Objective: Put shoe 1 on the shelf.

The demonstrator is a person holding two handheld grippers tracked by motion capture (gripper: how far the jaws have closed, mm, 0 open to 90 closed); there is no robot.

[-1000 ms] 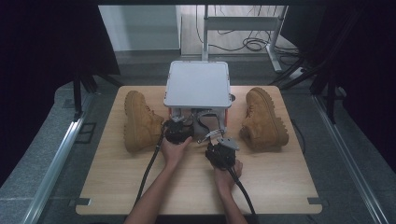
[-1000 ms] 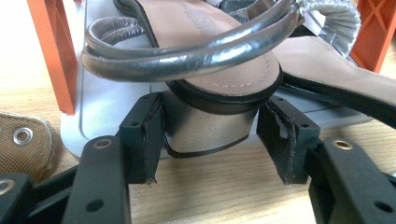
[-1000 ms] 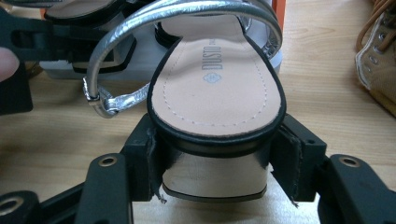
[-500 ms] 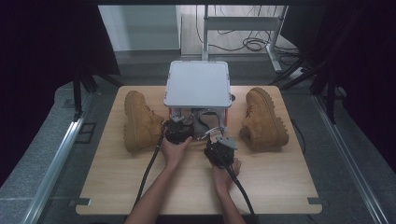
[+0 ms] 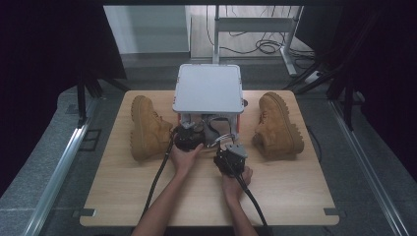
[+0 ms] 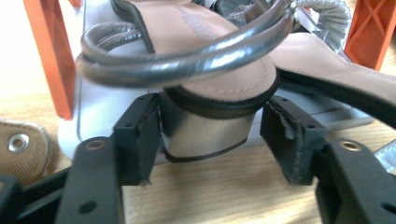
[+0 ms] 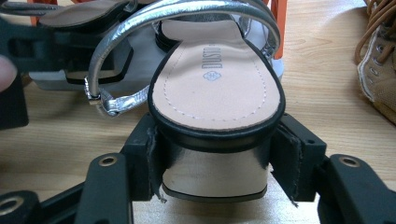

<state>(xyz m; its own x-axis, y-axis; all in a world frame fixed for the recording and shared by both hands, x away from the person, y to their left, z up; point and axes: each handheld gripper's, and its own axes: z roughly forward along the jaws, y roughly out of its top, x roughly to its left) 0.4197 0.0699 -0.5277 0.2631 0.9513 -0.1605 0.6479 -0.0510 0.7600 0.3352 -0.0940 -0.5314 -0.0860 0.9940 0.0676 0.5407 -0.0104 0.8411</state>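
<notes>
Two silver strappy sandals with tan insoles and block heels lie under a small white-topped stand [image 5: 209,88] on orange legs. In the left gripper view, my left gripper [image 6: 210,140] straddles one sandal's heel [image 6: 205,135]: the left jaw touches it, and the right jaw stands a little off, open. In the right gripper view, my right gripper [image 7: 215,163] is shut on the block heel of the other sandal [image 7: 217,84], both jaws pressed against its sides. From above, the left gripper [image 5: 191,132] sits at the stand's front edge and the right gripper [image 5: 234,150] a little nearer the person.
A tan lace-up boot [image 5: 147,128] stands left of the stand and its mate [image 5: 278,125] stands on the right, both on the wooden table [image 5: 147,196]. An orange leg [image 6: 49,51] rises close to the left gripper. Black cables trail back along both forearms.
The right gripper has shifted only slightly in front of the stand. The left gripper, boots and stand have stayed where they were.
</notes>
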